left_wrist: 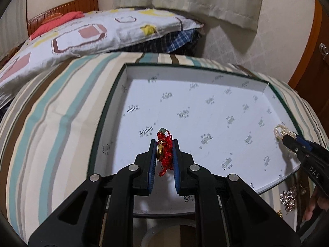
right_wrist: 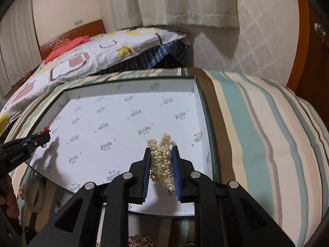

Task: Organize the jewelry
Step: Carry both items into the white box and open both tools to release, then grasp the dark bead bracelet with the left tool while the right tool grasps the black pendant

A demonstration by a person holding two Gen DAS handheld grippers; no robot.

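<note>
Two grippers hung over one open box point(left_wrist: 123, 76) on a striped cloth point(left_wrist: 51, 123). The left gripper point(left_wrist: 163, 144) was clamped on a red cord charm point(left_wrist: 165, 154); the right gripper point(right_wrist: 160, 151) pinched a pearl strand point(right_wrist: 162, 162). "DAS" showed on the right gripper. The box floor lay bare, its printed logos blurred; beyond stood one bed point(left_wrist: 92, 30).
</note>
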